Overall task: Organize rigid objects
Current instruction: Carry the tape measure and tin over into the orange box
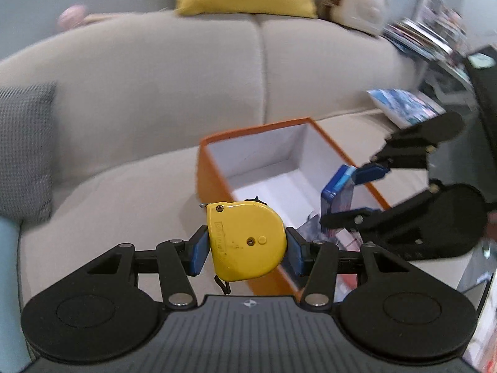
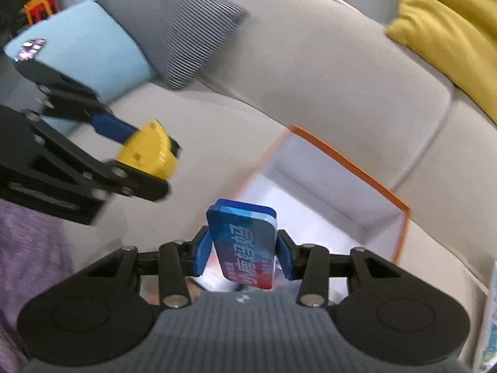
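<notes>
Yellow tape measure (image 1: pixel 247 241) clamped between the left gripper's (image 1: pixel 247 248) jaws; blue tin (image 2: pixel 243 242) clamped between the right gripper's (image 2: pixel 243 253) jaws. Beyond both jaws, the orange box (image 1: pixel 214 168) stands open on the sofa (image 1: pixel 155 77).

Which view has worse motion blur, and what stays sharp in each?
Right wrist view is worse: the orange box and the left gripper smear; the blue tin stays crisp. Left wrist view: the yellow tape measure is sharp, the books and the right gripper blurred. Both have fisheye bending.
</notes>
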